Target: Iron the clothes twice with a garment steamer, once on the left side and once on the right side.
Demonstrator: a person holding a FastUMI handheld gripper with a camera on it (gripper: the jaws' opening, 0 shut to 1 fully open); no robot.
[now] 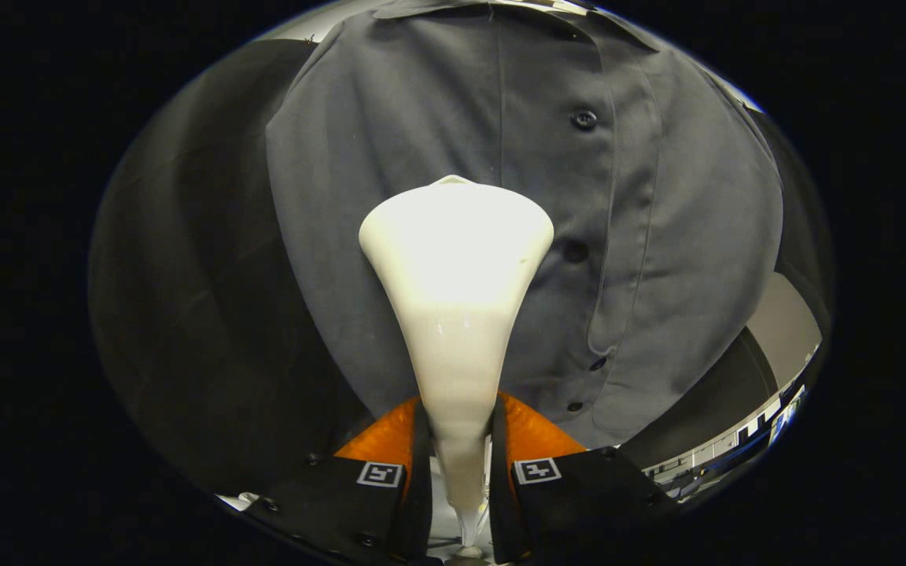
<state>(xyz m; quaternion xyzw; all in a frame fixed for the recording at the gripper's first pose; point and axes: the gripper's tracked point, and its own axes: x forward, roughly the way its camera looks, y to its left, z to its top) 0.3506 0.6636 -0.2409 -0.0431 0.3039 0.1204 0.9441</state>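
A grey button-up shirt (pixel 437 118) hangs flat ahead of me against the dark booth wall, its button placket (pixel 583 119) running down just right of centre. A white garment steamer (pixel 457 259) with a wide flared head rises from between my fingers, its head pressed on or very close to the shirt's left half, beside the placket. My gripper (pixel 459 464) is shut on the steamer's narrow handle, both fingers pressing its sides.
Dark cloth wall (pixel 185 275) hangs to the left of the shirt. Beyond the shirt's lower right hem a pale floor or wall patch (pixel 783 330) and some distant room fittings (pixel 736 448) show.
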